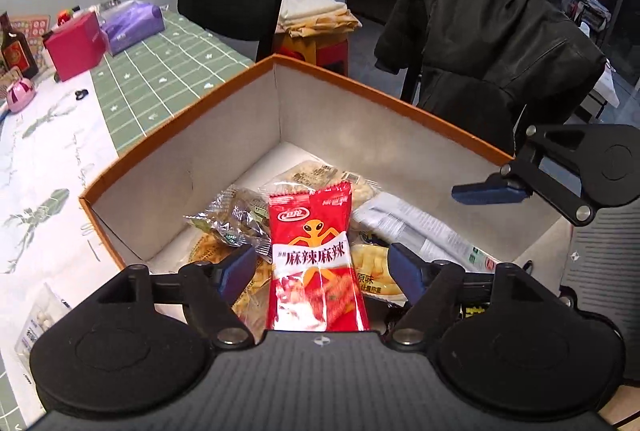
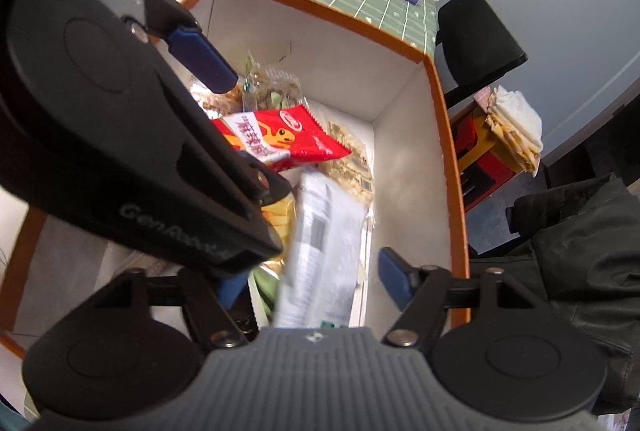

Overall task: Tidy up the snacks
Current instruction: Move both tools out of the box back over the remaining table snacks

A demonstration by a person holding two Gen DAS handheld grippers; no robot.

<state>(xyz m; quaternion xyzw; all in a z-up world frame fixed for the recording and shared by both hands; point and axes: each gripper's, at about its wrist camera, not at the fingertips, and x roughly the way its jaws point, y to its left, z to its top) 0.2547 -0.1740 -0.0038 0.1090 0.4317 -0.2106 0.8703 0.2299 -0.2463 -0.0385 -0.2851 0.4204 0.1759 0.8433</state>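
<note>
I inspected the orange-rimmed box [image 1: 276,59] on the desk [image 1: 132,79] with both tools over it. My left tool [image 1: 322,265] stood spread, its blue pads clear of the red snack packet [image 1: 316,263] on either side; nothing was pinched. The packet lay between them, on top of the other snacks inside the box. My right tool [image 2: 312,283] also stood spread, with the white packet [image 2: 324,251] blurred between its pads and apparently loose, toward the box's right-hand wall.

Both items were inside the box, so I judged this placement nearly complete.

Risks noted:
- The red packet rested on an uneven heap of wrappers and could slide toward the box's near edge.
- The two tools were crowded close together over the box; a careless withdrawal could knock one against the other or snag a wrapper.
- A pad dragging a crinkled wrapper edge might lift a snack back out of the box.
</note>
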